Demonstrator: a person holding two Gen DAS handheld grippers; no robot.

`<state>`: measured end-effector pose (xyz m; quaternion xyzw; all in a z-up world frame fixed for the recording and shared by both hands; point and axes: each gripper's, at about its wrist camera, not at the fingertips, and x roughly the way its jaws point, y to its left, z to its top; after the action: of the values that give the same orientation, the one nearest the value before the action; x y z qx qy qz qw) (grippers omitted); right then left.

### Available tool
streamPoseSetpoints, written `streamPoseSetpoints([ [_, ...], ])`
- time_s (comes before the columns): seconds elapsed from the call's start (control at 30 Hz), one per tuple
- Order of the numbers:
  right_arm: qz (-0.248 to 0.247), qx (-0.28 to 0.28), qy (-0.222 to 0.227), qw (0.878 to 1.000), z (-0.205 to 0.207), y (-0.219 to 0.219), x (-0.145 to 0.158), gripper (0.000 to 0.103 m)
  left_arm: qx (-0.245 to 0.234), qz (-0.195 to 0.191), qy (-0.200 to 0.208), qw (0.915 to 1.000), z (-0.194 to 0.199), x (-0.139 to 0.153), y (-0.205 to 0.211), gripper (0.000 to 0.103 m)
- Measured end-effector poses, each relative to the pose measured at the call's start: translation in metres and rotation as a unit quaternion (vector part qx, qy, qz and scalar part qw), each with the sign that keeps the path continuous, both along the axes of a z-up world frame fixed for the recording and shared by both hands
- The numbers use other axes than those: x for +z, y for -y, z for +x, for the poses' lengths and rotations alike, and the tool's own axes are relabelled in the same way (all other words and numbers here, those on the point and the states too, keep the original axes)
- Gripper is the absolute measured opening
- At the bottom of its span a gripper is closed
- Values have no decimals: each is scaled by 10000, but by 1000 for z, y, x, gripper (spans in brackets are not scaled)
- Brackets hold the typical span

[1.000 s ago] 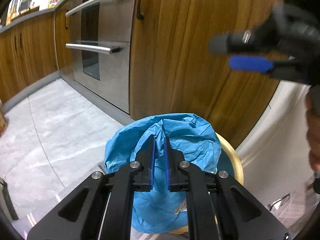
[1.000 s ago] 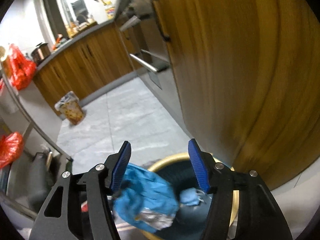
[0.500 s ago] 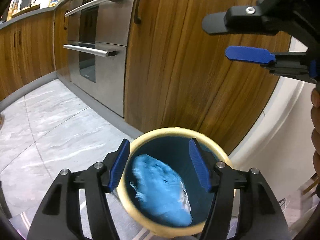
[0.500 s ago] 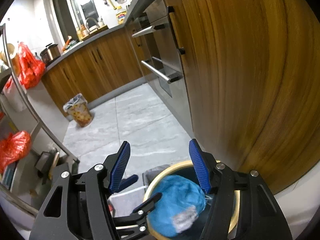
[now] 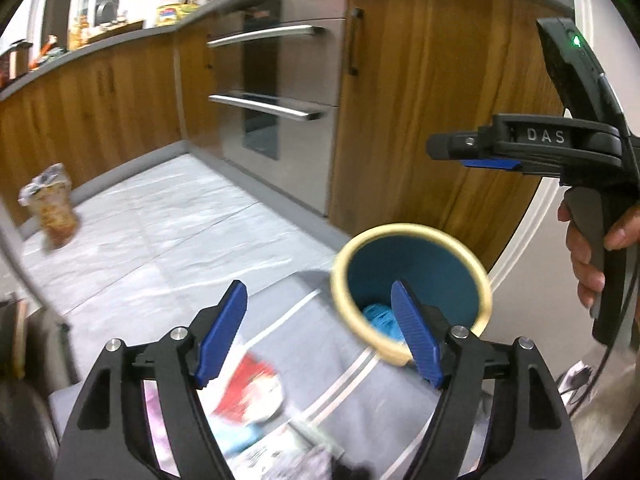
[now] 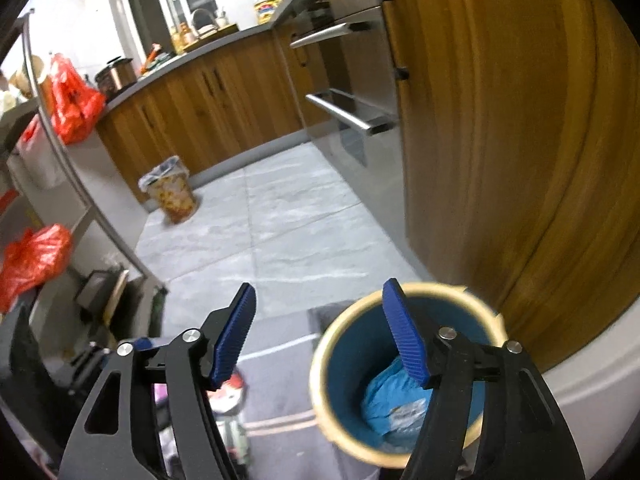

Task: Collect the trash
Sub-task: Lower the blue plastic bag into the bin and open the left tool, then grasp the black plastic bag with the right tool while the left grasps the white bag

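A teal bin with a cream rim (image 5: 482, 280) stands on a grey striped mat (image 5: 344, 380) beside the wooden cabinet. A crumpled blue bag (image 6: 390, 398) lies inside it, also seen low in the bin (image 5: 378, 316) in the left wrist view. My left gripper (image 5: 320, 334) hovers over the mat left of the bin, its jaws opening with nothing between them. My right gripper (image 6: 320, 332) hangs above the bin's left rim (image 6: 320, 376), jaws also opening and empty. A red and white wrapper (image 5: 248, 388) and other blurred litter lie on the mat.
A small patterned waste basket (image 6: 170, 192) with a liner stands on the tiled floor by the far cabinets. A steel oven with bar handles (image 5: 272, 112) is set in the wooden cabinet front. A metal rack with red plastic bags (image 6: 34, 260) stands at left.
My left gripper opened and let go of the blue bag, which dropped into the bin. It then pulled back up and to the left. My right gripper shifted and opened a little wider.
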<state>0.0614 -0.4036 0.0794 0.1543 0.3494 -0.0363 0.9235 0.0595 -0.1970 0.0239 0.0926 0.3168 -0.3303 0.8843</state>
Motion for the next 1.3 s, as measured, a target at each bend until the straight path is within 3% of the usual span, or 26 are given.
streamPoseSetpoints([
  [0.13,11,479,-161,9987,-13,-42,-11,79,387,136,7,9992,-9,6,-51,76],
  [0.27,100,981,-538,9937,-26,-91,-34,79,927,215,-44,9955,-15,1,-108,76],
  [0.5,247,1361,-1100,9843,-45,-149,-71,79,1452,492,-367,9875,-11,-39,-171,76],
  [0.67,76,1562,-1460,9768,-53,-173,-95,79,1286,798,-670,9862,1,-72,-183,76],
  [0.8,-40,1686,-1708,9708,-55,-187,-113,79,1067,1120,-681,9856,6,-91,-177,76],
  [0.9,-47,1739,-1890,9664,-53,-192,-126,79,938,1135,-788,9859,12,-100,-169,75],
  [1.03,-34,1859,-2166,9584,-51,-197,-143,67,955,1215,-862,9842,21,-107,-160,74],
  [1.13,-35,1913,-2327,9536,-50,-198,-154,54,941,1509,-883,9801,26,-119,-152,65],
  [1.23,109,1931,-2426,9506,-50,-194,-159,37,822,1601,-1103,9775,26,-130,-145,46],
  [1.27,166,1946,-2431,9501,-49,-193,-159,35,776,1578,-1158,9776,27,-132,-144,27],
  [1.3,184,1959,-2419,9501,-49,-191,-158,34,717,1551,-1226,9776,27,-132,-142,15],
])
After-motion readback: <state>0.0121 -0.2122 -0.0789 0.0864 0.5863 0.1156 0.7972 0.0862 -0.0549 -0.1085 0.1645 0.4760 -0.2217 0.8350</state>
